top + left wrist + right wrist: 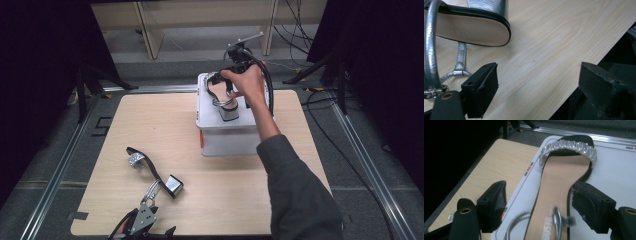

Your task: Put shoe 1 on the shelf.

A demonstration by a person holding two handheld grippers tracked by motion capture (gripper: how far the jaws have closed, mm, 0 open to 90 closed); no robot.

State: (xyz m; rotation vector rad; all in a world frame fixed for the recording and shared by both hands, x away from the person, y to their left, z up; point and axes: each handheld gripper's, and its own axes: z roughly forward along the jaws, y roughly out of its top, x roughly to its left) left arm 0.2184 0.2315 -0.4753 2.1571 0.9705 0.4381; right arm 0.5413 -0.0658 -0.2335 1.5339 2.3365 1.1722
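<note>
A sandal with a crystal toe strap (570, 147) and tan insole lies on the lid of a white box (227, 140); the high view shows this sandal (223, 100) with its silver block heel nearest me. My right gripper (539, 192) hovers just above it, jaws open on either side of the insole and not touching. From above, a hand holds the right gripper (227, 75) over the box. A second sandal (152, 172) lies on its side on the table. My left gripper (147, 210) rests at the front edge, open, with that sandal's sole (469, 30) ahead of the left gripper (539, 68).
The wooden table (150, 115) has bare room to the left of the box. Metal rails frame it, cables trail at the back right, and wooden shelving legs stand behind. A silver ankle strap (430, 50) curves beside my left jaw.
</note>
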